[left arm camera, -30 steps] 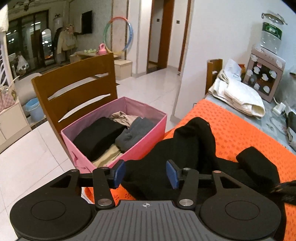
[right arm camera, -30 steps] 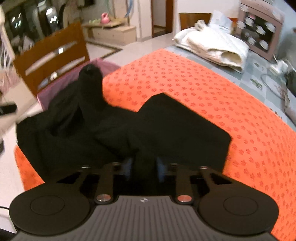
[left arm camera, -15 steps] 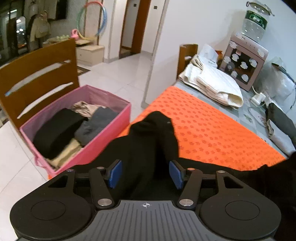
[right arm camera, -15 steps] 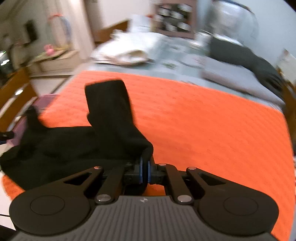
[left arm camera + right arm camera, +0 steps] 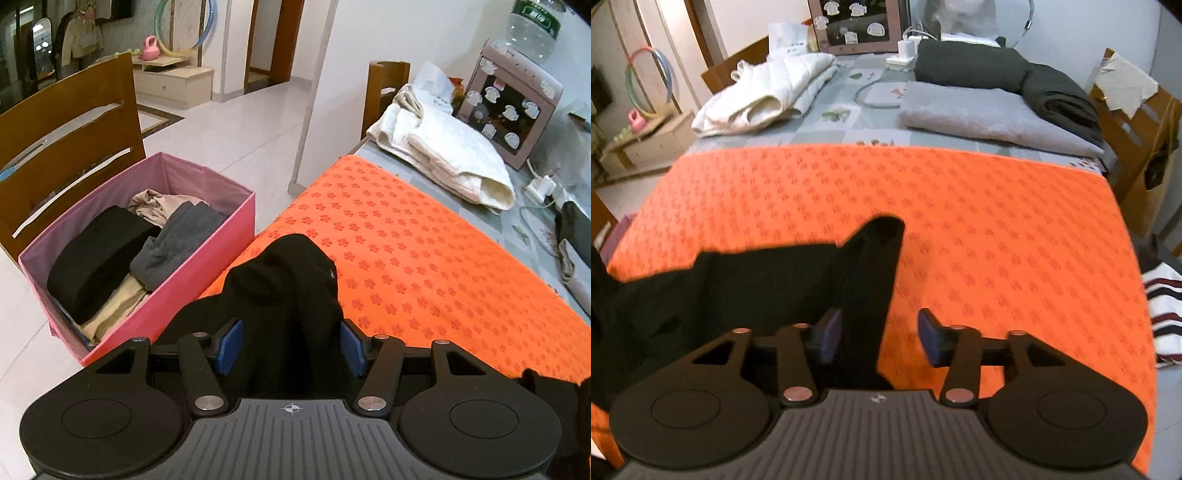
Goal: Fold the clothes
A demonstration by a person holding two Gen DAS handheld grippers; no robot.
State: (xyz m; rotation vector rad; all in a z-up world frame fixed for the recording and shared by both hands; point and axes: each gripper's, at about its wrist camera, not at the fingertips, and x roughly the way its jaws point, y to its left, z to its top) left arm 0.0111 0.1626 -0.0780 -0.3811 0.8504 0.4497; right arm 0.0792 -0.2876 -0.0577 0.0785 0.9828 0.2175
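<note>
A black garment (image 5: 291, 273) lies crumpled at the near left of the orange patterned cloth (image 5: 406, 258) that covers the table. My left gripper (image 5: 291, 346) straddles a raised bunch of it. The cloth fills the gap between the blue pads (image 5: 229, 345), and the jaws stand wide. In the right wrist view the same garment (image 5: 775, 280) spreads to the left, one sleeve pointing up the orange cloth (image 5: 960, 206). My right gripper (image 5: 880, 338) is opening. The sleeve's near end lies by its left pad, and bare orange cloth shows before the right pad.
A pink fabric box (image 5: 207, 273) with folded clothes stands on a wooden chair (image 5: 74, 122) left of the table. Behind the orange cloth lie a white quilted piece (image 5: 764, 92), a grey folded piece (image 5: 979, 110) and a dark one (image 5: 997, 66). Striped cloth (image 5: 1160, 306) hangs at the right edge.
My right gripper, shut on the sleeve before, swung right across the orange cloth and has opened off it. My left gripper moved forward, so the bunched garment now sits between its fingers.
</note>
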